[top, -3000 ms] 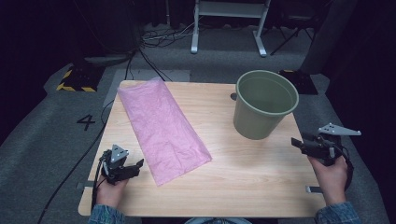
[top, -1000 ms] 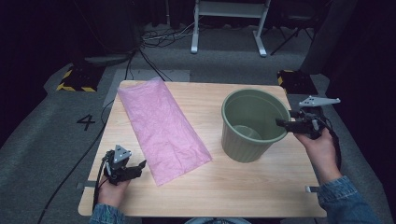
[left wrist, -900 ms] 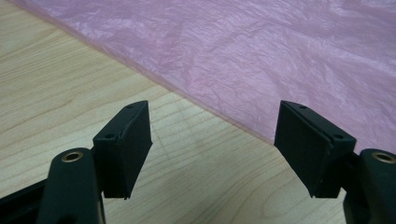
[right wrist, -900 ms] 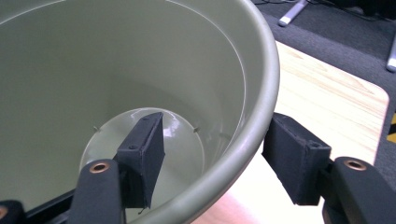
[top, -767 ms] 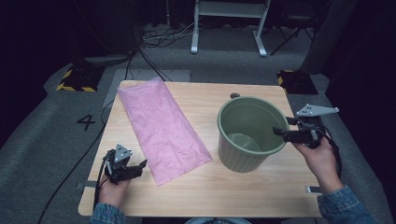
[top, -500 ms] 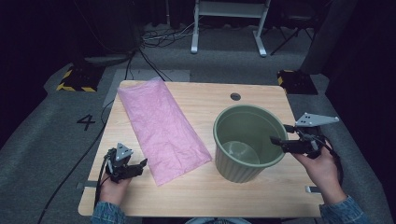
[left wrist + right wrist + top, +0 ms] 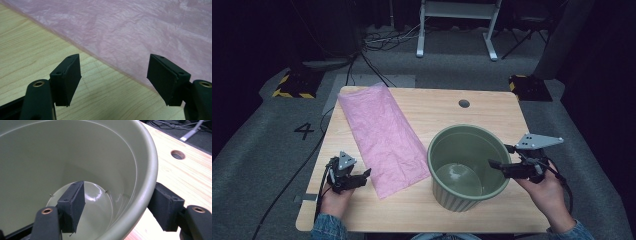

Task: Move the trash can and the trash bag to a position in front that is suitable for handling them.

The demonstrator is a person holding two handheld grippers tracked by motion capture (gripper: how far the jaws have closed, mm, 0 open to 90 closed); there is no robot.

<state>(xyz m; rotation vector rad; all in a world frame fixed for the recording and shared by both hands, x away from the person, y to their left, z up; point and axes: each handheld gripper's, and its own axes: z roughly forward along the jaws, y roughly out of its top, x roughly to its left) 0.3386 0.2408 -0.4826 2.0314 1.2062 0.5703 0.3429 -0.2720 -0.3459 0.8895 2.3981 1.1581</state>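
Right gripper [image 7: 115, 207] jaws straddle the bucket [image 7: 469, 167] rim, just been opening, pads apart (grip loosened) | left gripper [image 7: 116, 80] open, empty, beside pink bag [image 7: 384, 137] | bucket on table, near right | risk: withdrawing jaw snags rim, tips bucket

Sleeves: blue denim cuffs [image 7: 328, 227] at both wrists, the right one just showing at the frame's bottom edge.
Left gripper [image 7: 362, 175]: small black body, with a grey three-cornered plate [image 7: 345, 160] on top.
Right gripper [image 7: 493, 164]: black too, carrying a larger grey three-cornered plate [image 7: 538, 141] dotted with small holes.
Cables: a thin black cable [image 7: 324, 181] loops back from the left gripper; another [image 7: 566, 187] curves past the right wrist.
Jaws: flat, square-ended black blocks on black arms, each arm set with a brass-coloured ring.
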